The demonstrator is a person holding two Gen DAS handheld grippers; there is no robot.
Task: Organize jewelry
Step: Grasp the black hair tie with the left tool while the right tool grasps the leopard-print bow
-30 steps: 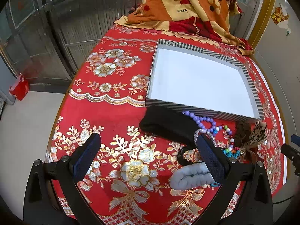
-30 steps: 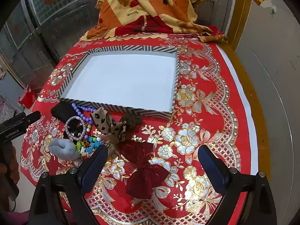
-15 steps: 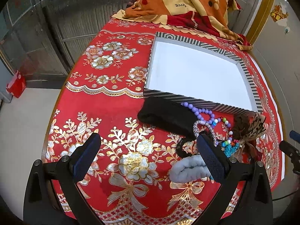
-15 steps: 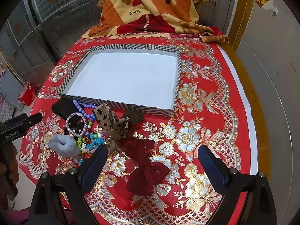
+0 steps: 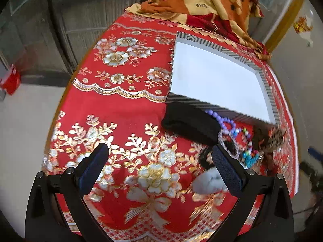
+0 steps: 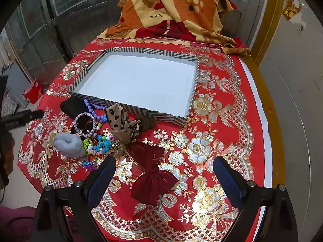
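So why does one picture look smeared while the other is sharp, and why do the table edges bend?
Left wrist view: motion blur smears the beads and the tray rim, though the fingers stay crisp since the camera rides with them. Right wrist view: sharp throughout, so the bow shows clearly. Both views: the fisheye lens curves the table edges and darkens the corners.
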